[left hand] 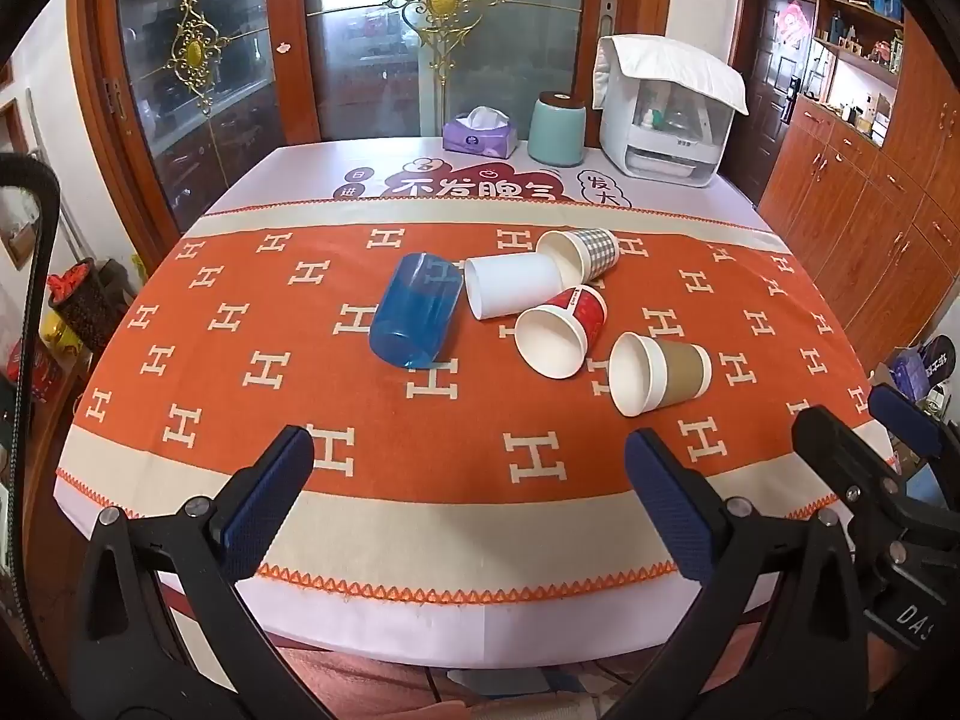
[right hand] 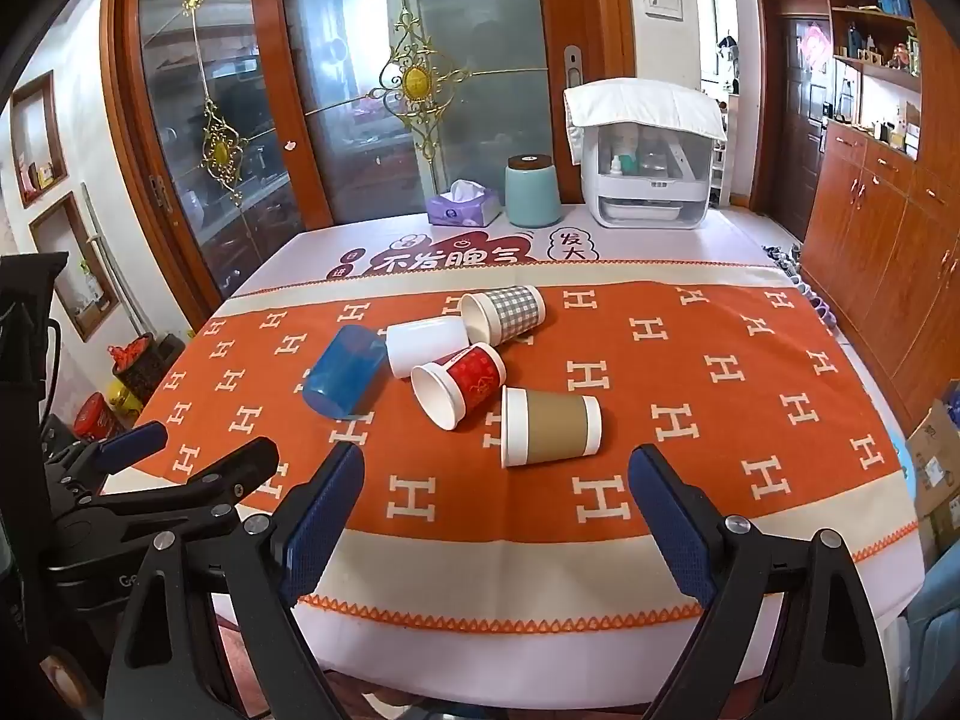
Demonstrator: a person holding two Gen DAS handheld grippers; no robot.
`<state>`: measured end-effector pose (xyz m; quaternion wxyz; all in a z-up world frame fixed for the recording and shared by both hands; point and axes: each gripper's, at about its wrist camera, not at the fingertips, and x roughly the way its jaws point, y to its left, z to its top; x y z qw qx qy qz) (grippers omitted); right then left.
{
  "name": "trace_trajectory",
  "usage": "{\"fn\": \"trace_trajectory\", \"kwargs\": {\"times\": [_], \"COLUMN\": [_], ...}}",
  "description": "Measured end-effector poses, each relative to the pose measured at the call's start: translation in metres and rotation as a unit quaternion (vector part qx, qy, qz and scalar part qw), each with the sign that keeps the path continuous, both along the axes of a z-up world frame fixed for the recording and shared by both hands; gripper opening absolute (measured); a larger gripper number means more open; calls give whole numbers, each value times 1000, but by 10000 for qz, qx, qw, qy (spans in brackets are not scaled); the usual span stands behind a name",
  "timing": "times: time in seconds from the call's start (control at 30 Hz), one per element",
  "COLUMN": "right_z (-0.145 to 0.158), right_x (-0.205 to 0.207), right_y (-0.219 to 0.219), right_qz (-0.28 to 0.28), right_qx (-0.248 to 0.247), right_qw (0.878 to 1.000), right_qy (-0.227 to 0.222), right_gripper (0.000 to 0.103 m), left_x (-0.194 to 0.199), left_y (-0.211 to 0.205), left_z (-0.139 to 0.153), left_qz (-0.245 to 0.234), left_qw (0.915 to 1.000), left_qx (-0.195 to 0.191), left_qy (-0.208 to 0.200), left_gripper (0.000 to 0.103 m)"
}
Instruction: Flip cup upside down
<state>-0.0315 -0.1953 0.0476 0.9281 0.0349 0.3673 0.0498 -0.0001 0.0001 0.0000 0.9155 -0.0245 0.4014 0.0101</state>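
Several cups lie on their sides on the orange tablecloth (left hand: 240, 360): a blue plastic cup (left hand: 415, 310) (right hand: 345, 381), a white cup (left hand: 516, 294) (right hand: 427, 346), a checked paper cup (left hand: 581, 253) (right hand: 507, 312), a red paper cup (left hand: 564, 329) (right hand: 461, 387) and a brown-sleeved paper cup (left hand: 659, 373) (right hand: 549, 427). My left gripper (left hand: 468, 468) is open and empty above the table's near edge. My right gripper (right hand: 495, 483) is open and empty, just short of the brown cup. Each gripper also shows in the other's view, the right one (left hand: 864, 426) and the left one (right hand: 198, 450).
At the table's far end stand a purple tissue box (left hand: 480, 135), a teal canister (left hand: 557, 127) and a white appliance under a cloth (left hand: 666, 114). Glass doors stand behind, wooden cabinets (left hand: 870, 210) to the right, and clutter on the floor to the left.
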Motion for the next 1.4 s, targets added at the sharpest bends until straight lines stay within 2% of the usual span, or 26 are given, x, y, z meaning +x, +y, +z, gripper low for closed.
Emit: {"fn": "trace_trajectory", "kwargs": {"times": [1.4], "right_z": [-4], "right_x": [-1], "right_y": [7], "right_qz": [36], "right_qx": [-13], "right_qw": [10000], "right_qy": [43], "right_gripper": [91], "left_x": [0], "left_y": [10], "left_z": [-5], "left_qz": [99], "left_qw": [9999], "left_qx": [1], "left_qy": [75], "left_gripper": [103]}}
